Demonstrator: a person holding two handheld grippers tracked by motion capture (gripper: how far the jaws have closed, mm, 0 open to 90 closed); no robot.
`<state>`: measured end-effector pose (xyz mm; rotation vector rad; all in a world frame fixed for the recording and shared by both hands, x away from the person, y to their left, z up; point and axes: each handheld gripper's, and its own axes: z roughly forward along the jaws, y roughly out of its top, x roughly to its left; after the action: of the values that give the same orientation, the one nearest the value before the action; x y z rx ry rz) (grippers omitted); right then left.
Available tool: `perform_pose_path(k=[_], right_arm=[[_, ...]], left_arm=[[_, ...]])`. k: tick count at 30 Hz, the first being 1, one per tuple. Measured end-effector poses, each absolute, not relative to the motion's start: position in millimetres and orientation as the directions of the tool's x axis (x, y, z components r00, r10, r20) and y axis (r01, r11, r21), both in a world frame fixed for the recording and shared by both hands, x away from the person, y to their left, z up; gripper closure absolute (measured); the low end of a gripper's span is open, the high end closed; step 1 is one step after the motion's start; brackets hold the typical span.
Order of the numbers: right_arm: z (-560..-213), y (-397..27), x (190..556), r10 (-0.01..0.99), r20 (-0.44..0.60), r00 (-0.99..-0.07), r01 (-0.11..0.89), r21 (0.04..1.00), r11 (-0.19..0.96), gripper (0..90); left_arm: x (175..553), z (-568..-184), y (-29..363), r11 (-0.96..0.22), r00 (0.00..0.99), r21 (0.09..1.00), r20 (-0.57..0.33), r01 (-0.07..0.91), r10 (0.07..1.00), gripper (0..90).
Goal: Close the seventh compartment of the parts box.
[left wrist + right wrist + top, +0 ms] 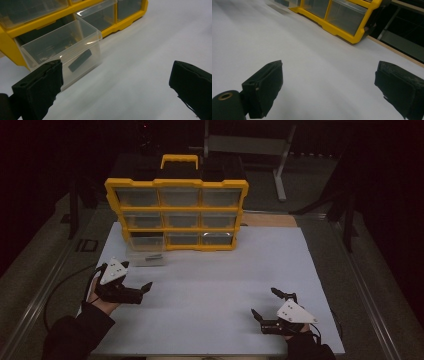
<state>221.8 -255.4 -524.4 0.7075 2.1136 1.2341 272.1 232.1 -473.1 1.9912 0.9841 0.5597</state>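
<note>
Drawer (62,50) is pulled out of the yellow organizer's (175,183) bottom-left slot, resting on the white table (225,270), a dark flat piece (80,60) inside. Left gripper (142,287) sits near it, jaws wide apart and empty; right gripper (265,305) well apart, also spread and empty.

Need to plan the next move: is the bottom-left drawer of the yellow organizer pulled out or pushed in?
Pulled out. The clear drawer juts forward from the yellow organizer, a dark piece inside.
</note>
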Motion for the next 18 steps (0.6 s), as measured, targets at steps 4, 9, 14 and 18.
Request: perform_pose_path(k=[4, 9, 14, 18], right_arm=[[-525, -255, 222, 0.693, -0.218, -0.687, 0.151, 0.89, 0.43, 8.0], [-525, -255, 222, 0.696, -0.217, -0.685, 0.155, 0.889, 0.43, 8.0], [-525, -255, 222, 0.694, -0.219, -0.686, 0.152, 0.889, 0.431, 8.0], [-525, -256, 222, 0.695, -0.217, -0.685, 0.154, 0.89, 0.43, 8.0]], left_arm=[[274, -478, 230, -0.322, 0.564, 0.835, 0.017, 0.446, 0.826, 0.0], [277, -486, 225, -0.3, 0.527, 0.84, 0.02, 0.452, 0.85, 0.0], [278, -496, 220, -0.277, 0.491, 0.843, 0.018, 0.461, 0.871, 0.0], [279, -502, 216, -0.25, 0.454, 0.844, 0.008, 0.475, 0.891, 0.0]])
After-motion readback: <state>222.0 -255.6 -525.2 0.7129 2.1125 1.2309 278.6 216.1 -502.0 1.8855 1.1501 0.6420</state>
